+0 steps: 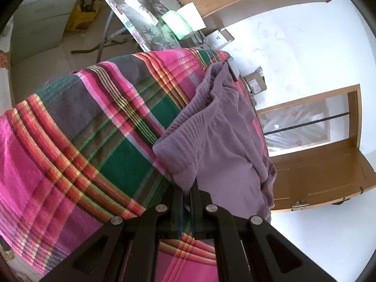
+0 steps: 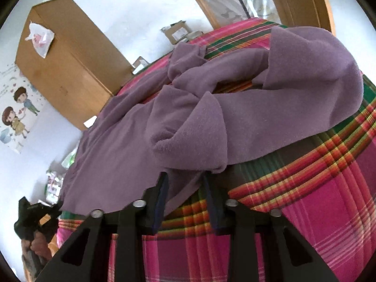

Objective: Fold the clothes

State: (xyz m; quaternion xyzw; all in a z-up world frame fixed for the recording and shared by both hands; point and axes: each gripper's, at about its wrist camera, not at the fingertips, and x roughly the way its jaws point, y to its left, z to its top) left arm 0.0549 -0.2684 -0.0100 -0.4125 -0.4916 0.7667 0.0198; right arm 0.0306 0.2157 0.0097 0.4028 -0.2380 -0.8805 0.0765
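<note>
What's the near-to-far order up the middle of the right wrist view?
Right gripper → purple garment → plaid cloth → cardboard boxes → white wall.
</note>
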